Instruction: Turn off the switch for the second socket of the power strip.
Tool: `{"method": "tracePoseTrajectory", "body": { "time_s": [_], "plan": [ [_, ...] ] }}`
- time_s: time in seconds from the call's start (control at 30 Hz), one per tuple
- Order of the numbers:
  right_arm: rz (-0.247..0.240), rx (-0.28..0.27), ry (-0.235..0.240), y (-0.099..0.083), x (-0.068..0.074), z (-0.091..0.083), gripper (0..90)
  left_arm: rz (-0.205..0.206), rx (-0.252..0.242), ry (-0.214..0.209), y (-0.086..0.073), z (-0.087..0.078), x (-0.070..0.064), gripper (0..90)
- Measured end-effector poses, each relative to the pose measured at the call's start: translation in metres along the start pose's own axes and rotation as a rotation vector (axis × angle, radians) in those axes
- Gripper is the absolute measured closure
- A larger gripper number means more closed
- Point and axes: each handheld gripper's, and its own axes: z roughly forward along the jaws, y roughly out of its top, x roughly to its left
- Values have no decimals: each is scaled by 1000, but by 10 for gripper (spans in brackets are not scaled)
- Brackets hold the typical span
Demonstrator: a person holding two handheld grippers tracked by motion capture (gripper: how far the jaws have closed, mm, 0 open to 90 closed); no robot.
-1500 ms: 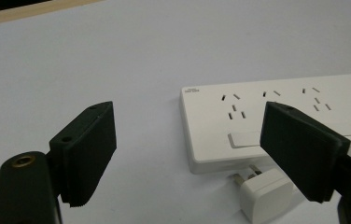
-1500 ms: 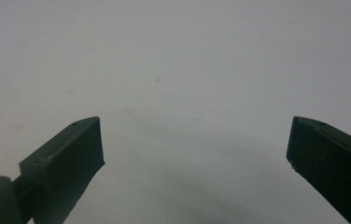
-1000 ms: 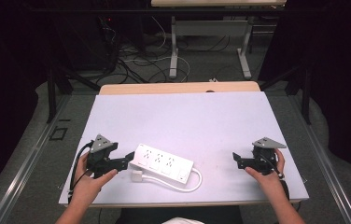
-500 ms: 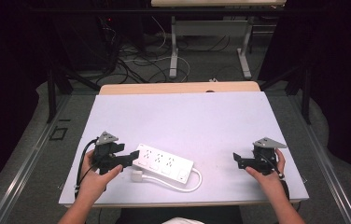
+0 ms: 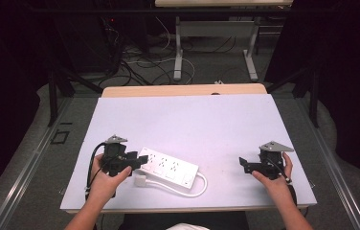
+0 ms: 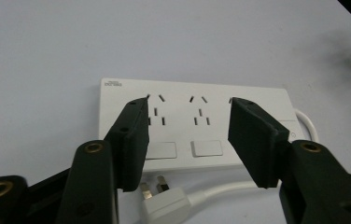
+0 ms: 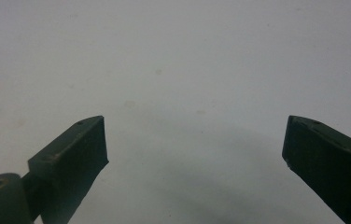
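The left hand-held gripper [image 5: 142, 159] has moved right since 1 second ago, now reaching the near-left end of the white power strip [image 5: 169, 167] on the table [image 5: 192, 120]. Its jaws stand apart over the strip, holding nothing. The strip's plug [image 6: 164, 205] lies just beside them. The right hand-held gripper [image 5: 243, 164] stays wide open and empty, well apart.

Between my parted left jaws lies the white power strip [image 6: 197, 126], its plug [image 6: 164, 205] and cord [image 5: 198, 188] just beneath; ahead of my spread right jaws the white tabletop [image 5: 216, 124] runs bare
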Motion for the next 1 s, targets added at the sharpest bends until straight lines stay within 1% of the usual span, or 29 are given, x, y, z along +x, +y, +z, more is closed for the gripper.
{"method": "tracePoseTrajectory", "body": {
  "time_s": [0.07, 0.1, 0.13, 0.17, 0.2, 0.27, 0.33, 0.37, 0.4, 0.57, 0.6, 0.63, 0.7, 0.73, 1.0],
  "plan": [
    [-6, 4, 1, 0, 0, 0, 62, -4, 6, 1, 0, 2, -1, 507],
    [-6, 8, -1, 0, 0, 0, 61, -7, 29, 2, 1, 5, -3, 518],
    [-7, 7, -7, -1, 1, 0, 61, -7, 29, 2, 1, 5, -3, 529],
    [-11, 8, -4, -1, 0, 0, 61, -10, 46, 7, 2, 8, -4, 541],
    [-10, 13, 1, -1, 0, 0, 61, -10, 46, 7, 2, 8, -4, 555],
    [-8, 13, 2, -1, 0, 0, 61, -9, 64, 9, 2, 12, -5, 563],
    [-2, 8, 4, -1, 0, 1, 63, -15, 80, 14, 2, 16, -6, 601],
    [-1, 9, 6, -1, 0, 1, 63, -14, 90, 14, 2, 18, -6, 610],
    [-1, 12, 8, -1, 0, 1, 64, -22, 106, 16, 1, 22, -7, 620],
    [10, 20, 14, -1, 0, 1, 65, -24, 128, 12, 0, 30, -9, 663],
    [14, 21, 14, -1, 0, 1, 65, -33, 140, 17, 0, 32, -10, 671],
    [14, 22, 15, -1, 0, 1, 65, -33, 140, 17, 0, 32, -10, 682],
    [18, 25, 17, -1, 0, 1, 66, -26, 157, 13, 0, 37, -10, 705],
    [24, 28, 19, -1, 0, 1, 66, -33, 163, 13, -1, 38, -10, 712],
    [20, 31, 15, -1, 0, 1, 67, -32, 189, 16, -1, 45, -9, 758]
  ]
}}
